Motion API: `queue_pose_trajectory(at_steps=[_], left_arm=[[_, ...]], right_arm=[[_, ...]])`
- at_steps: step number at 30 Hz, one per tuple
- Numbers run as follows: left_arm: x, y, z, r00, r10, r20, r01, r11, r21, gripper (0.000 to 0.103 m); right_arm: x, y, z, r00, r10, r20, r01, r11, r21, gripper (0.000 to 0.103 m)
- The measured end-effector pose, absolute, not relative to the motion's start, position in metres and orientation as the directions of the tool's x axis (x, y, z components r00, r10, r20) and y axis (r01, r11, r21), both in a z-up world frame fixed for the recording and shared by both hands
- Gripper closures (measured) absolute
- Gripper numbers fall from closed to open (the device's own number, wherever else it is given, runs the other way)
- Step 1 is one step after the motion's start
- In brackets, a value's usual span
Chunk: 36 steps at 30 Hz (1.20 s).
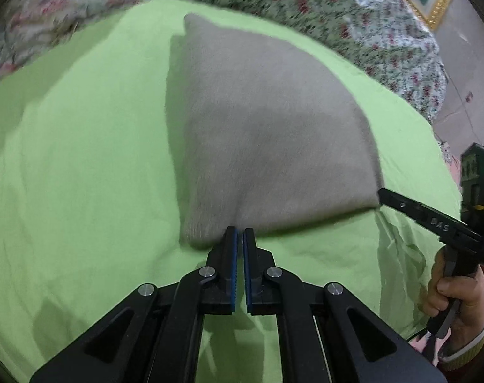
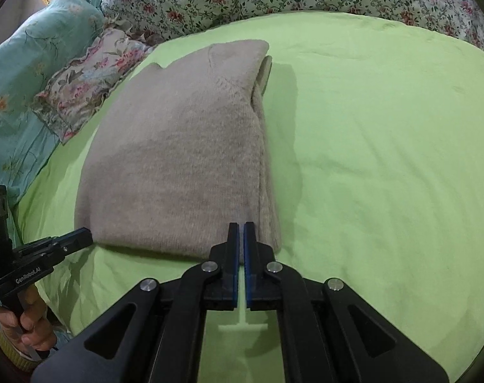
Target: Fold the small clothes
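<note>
The beige sweater (image 2: 178,146) stretches lengthwise ahead of both claws; left gripper (image 1: 241,233) and right gripper (image 2: 241,228) each pinch its near hem

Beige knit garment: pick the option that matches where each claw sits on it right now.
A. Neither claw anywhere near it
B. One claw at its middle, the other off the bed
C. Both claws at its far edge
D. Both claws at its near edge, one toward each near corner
D: the left claw and the right claw both sit shut at the near edge of the beige knit garment, each toward its own near corner.
</note>
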<state>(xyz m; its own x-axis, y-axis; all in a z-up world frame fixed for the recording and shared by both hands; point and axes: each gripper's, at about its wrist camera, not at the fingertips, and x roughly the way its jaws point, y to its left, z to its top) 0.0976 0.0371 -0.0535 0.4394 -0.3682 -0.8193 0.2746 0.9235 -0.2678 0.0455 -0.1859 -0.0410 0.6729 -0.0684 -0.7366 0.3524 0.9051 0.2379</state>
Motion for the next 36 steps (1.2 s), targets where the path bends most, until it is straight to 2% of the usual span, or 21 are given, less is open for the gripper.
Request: queue_pose_trajectory(at_steps=[2,3,4,5,6,7,8,10,15,22,28,36], left_arm=[[0.088,0.040,-0.048,0.465,-0.346,-0.815,0.259,0.933,-0.249,0.099],[0.082,0.041,-0.043,0.481,-0.341,-0.808,0.262,0.935,-0.239,0.096],[0.074,0.041,-0.037,0.502,-0.328,-0.800,0.268,0.939,-0.217,0.084],[0.067,0.041,-0.031,0.520,-0.310,-0.796,0.269,0.944,-0.191,0.062],[0.059,0.041,-0.024,0.545,-0.276,-0.792,0.260,0.953,-0.154,0.049],[0.053,0.040,-0.020,0.559,-0.257,-0.788,0.252,0.958,-0.133,0.027],[0.048,0.041,-0.016,0.573,-0.241,-0.783,0.246,0.962,-0.116,0.018],[0.036,0.041,-0.011,0.588,-0.222,-0.777,0.251,0.964,-0.085,0.018],[0.016,0.039,-0.015,0.558,-0.163,-0.814,0.254,0.967,-0.020,0.017],[-0.001,0.053,-0.008,0.570,-0.114,-0.813,0.239,0.970,0.031,0.016],[-0.004,0.059,-0.002,0.577,-0.085,-0.812,0.228,0.972,0.060,0.016],[0.009,0.056,-0.003,0.574,-0.097,-0.813,0.214,0.976,0.035,0.014]], right_arm=[[0.038,-0.182,-0.038,0.663,-0.077,-0.745,0.361,0.904,0.228,0.100],[0.033,-0.179,-0.036,0.663,-0.075,-0.745,0.361,0.904,0.230,0.099],[0.027,-0.176,-0.033,0.669,-0.068,-0.740,0.354,0.905,0.237,0.099],[0.020,-0.172,-0.030,0.677,-0.055,-0.734,0.343,0.906,0.248,0.098],[0.014,-0.168,-0.028,0.677,-0.050,-0.735,0.340,0.906,0.251,0.095],[0.008,-0.165,-0.027,0.673,-0.049,-0.738,0.342,0.906,0.251,0.086],[-0.002,-0.160,-0.026,0.673,-0.044,-0.738,0.342,0.903,0.259,0.079],[-0.015,-0.153,-0.025,0.679,-0.033,-0.734,0.338,0.901,0.272,0.049],[-0.049,-0.130,-0.031,0.657,-0.017,-0.754,0.349,0.893,0.284,0.035],[-0.080,-0.120,-0.028,0.642,-0.036,-0.766,0.364,0.893,0.264,0.025],[-0.082,-0.121,-0.017,0.654,-0.046,-0.755,0.341,0.909,0.240,0.021],[-0.058,-0.118,-0.022,0.658,-0.020,-0.752,0.306,0.920,0.244,0.019]])
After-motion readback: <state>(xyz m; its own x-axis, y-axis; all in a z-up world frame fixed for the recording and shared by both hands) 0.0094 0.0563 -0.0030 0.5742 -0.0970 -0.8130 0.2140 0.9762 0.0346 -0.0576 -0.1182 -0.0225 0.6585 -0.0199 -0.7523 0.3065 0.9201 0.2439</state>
